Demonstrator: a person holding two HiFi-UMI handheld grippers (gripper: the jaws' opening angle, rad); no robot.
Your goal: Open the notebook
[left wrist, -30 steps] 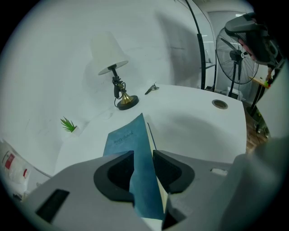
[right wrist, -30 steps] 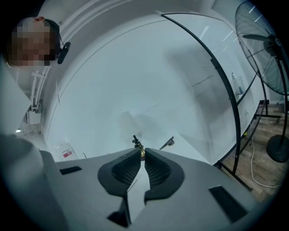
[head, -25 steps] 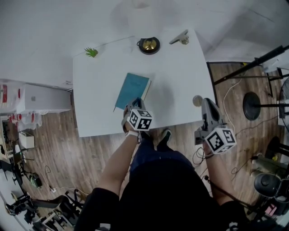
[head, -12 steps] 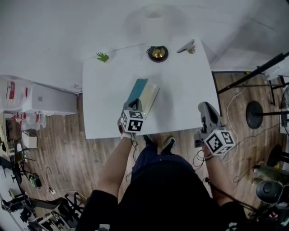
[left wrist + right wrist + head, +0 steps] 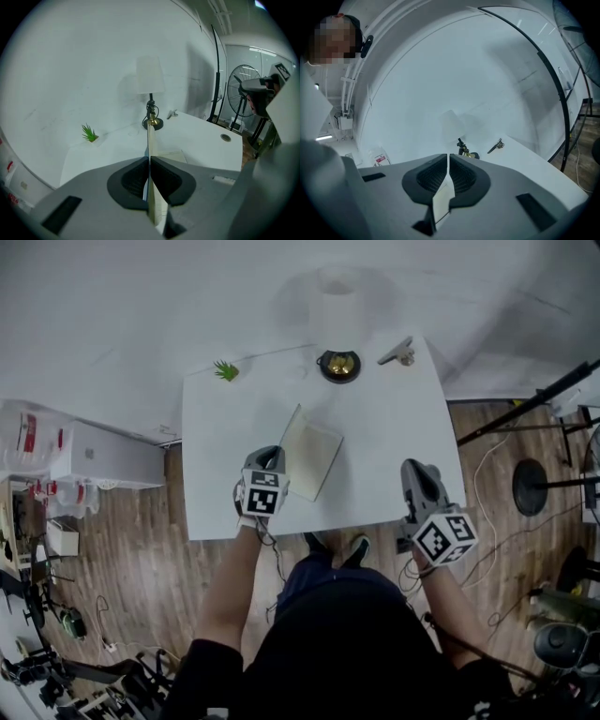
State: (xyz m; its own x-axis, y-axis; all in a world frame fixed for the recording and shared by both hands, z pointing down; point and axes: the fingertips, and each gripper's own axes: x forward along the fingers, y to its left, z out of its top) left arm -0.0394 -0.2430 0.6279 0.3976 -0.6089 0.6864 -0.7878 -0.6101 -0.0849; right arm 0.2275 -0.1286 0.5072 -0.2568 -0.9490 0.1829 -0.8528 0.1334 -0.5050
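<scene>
While the left gripper [image 5: 272, 457] is clamping the notebook [image 5: 316, 463] by its raised cover [image 5: 150, 140], the right gripper [image 5: 415, 469], right of the notebook, is just closing empty.

The left tool [image 5: 272, 457] hides the near corner of the cream-paged notebook [image 5: 314, 452]; the small grey metal object [image 5: 397, 352] beyond is too small to identify.

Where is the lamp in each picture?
Head view: the lamp is top middle, at the far edge of the table.
Left gripper view: the lamp is in the middle, straight above the jaws.
Right gripper view: the lamp is faint, just above the jaws.
Shared landmark: the grey clip, just right of the lamp's base.
</scene>
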